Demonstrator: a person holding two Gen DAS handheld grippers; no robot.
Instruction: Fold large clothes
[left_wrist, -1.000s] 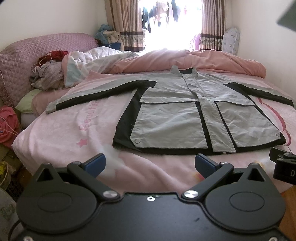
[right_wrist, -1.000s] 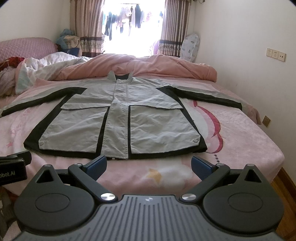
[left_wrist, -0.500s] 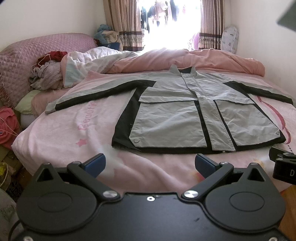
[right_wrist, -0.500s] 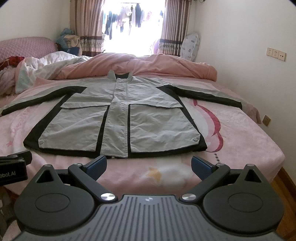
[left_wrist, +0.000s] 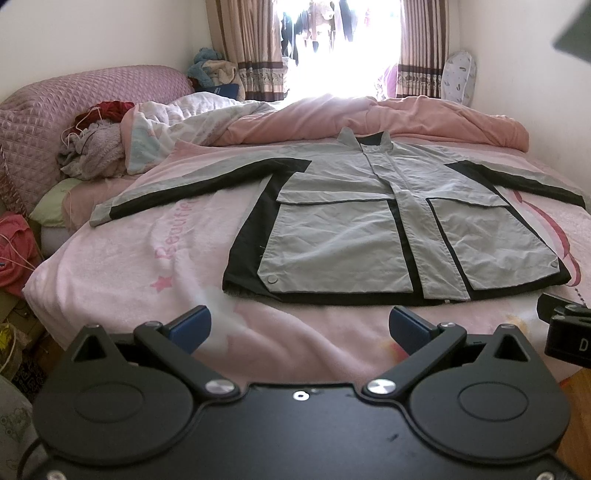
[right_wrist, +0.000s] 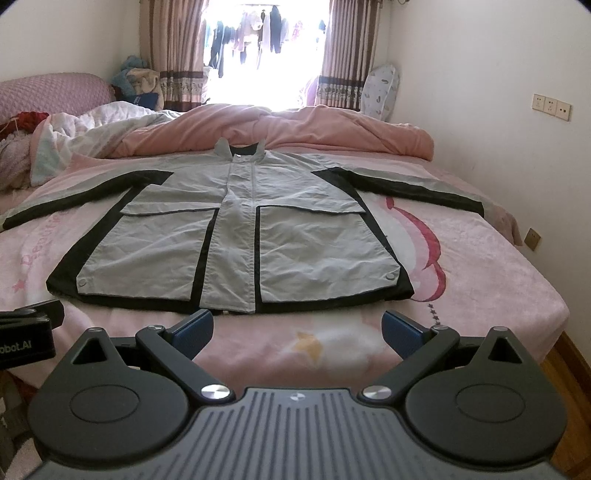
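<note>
A grey jacket with black panels lies flat and face up on the pink bed, both sleeves spread out to the sides and its collar toward the window. My left gripper hovers open over the bed's near edge, just short of the jacket's hem. My right gripper is open too, level with the hem's middle and apart from it. Nothing sits between either pair of blue pads.
A rumpled pink duvet and a white quilt lie behind the jacket. A heap of clothes sits by the purple headboard at left. The wall with sockets runs along the right; wooden floor shows beside the bed.
Both grippers have drifted slightly forward toward the jacket's hem. The jacket has not moved and both grippers stay open.
</note>
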